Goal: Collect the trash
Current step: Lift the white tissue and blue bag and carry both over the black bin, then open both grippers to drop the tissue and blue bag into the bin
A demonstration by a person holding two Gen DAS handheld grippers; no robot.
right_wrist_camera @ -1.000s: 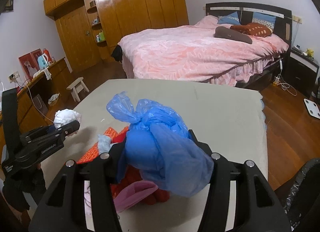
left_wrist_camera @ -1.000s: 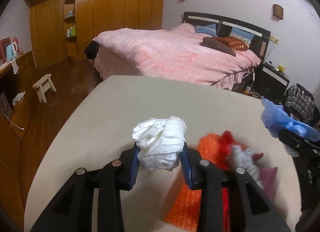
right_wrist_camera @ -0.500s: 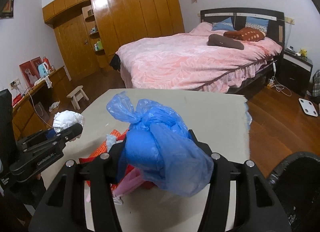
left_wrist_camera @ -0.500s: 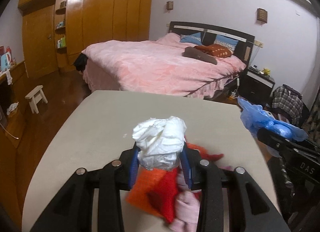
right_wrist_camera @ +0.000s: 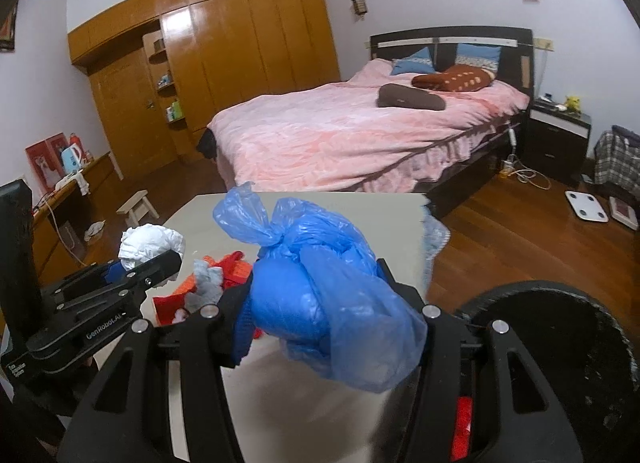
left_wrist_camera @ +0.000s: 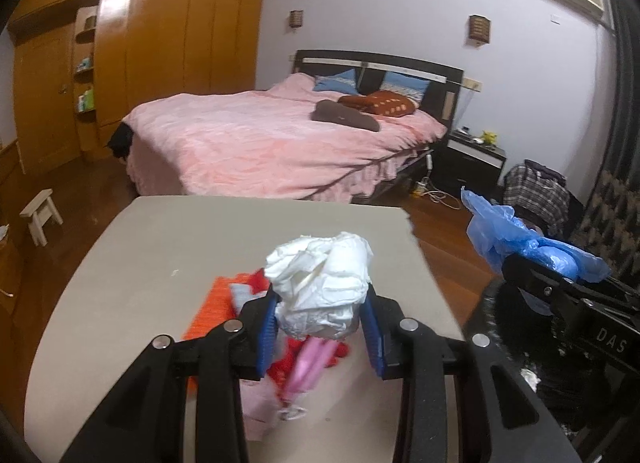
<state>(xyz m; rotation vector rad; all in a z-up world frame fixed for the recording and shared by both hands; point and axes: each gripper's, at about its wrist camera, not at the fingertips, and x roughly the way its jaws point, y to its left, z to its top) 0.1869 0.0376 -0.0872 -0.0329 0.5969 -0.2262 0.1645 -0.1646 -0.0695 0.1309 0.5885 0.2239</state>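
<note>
Left gripper (left_wrist_camera: 320, 337) clamped on a crumpled white paper wad (left_wrist_camera: 320, 283), held above the beige table (left_wrist_camera: 160, 247) over a heap of red, orange and pink scraps (left_wrist_camera: 224, 303). Right gripper (right_wrist_camera: 332, 303) pinching a knotted blue plastic bag (right_wrist_camera: 320, 283) near the table's right edge, just beside a black trash bin (right_wrist_camera: 560, 343) lower right.

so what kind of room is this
A home bedroom, most likely: a double bed with a pink cover and pillows, a wall of wooden wardrobes, and a nightstand beside the bed.
</note>
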